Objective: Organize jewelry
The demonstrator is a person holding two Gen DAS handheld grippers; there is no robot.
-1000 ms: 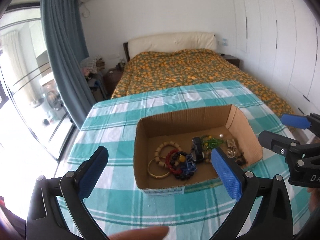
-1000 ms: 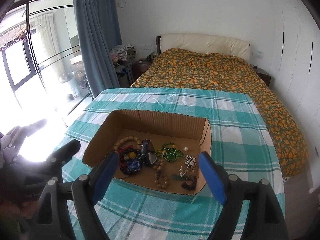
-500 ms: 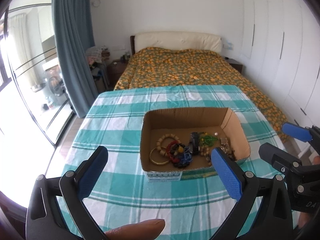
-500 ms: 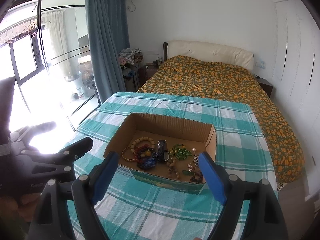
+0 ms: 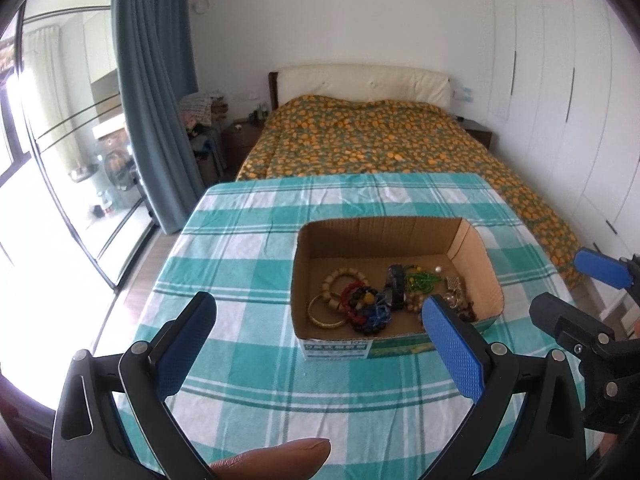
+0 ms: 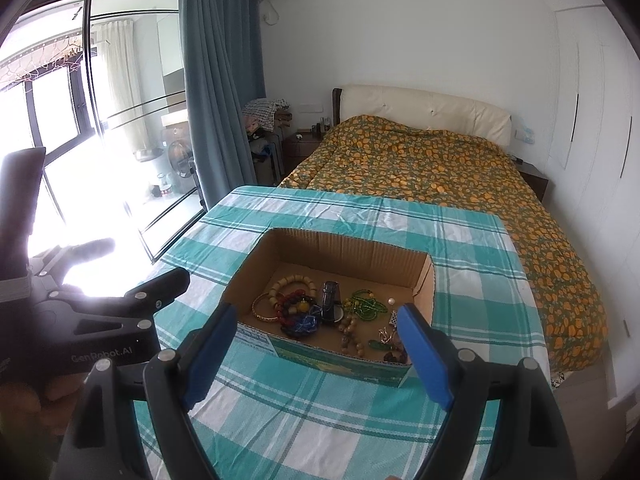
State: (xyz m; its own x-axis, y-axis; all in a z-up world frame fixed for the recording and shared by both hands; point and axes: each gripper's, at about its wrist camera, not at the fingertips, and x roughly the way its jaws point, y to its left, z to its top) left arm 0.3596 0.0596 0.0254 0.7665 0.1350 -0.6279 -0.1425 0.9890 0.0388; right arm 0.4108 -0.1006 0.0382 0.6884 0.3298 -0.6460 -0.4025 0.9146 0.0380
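Observation:
An open cardboard box (image 5: 376, 236) (image 6: 352, 254) sits on a teal-and-white checked tablecloth (image 5: 248, 240) (image 6: 320, 408). Inside lie a wooden bead bracelet (image 5: 344, 276) (image 6: 294, 282), a gold bangle (image 5: 326, 318) (image 6: 262, 312), red and blue beads (image 5: 362, 306) (image 6: 298, 316), a dark watch (image 5: 395, 284) (image 6: 331, 300), green beads (image 5: 422, 282) (image 6: 364, 302) and small silver pieces (image 5: 454, 284) (image 6: 386, 334). My left gripper (image 5: 320, 340) hovers open, short of the box's near wall. My right gripper (image 6: 316, 350) is open too, with nothing between its blue pads.
A bed (image 5: 372, 144) (image 6: 440, 168) with an orange-patterned cover stands past the table's far edge. Blue curtains (image 5: 156, 92) and glass doors are at the left, white wardrobes (image 5: 560, 80) at the right. A fingertip (image 5: 276, 460) shows at the bottom of the left wrist view.
Both grippers have drawn back and risen from the box, which now looks smaller and farther in each view. Neither gripper's jaws have changed width.

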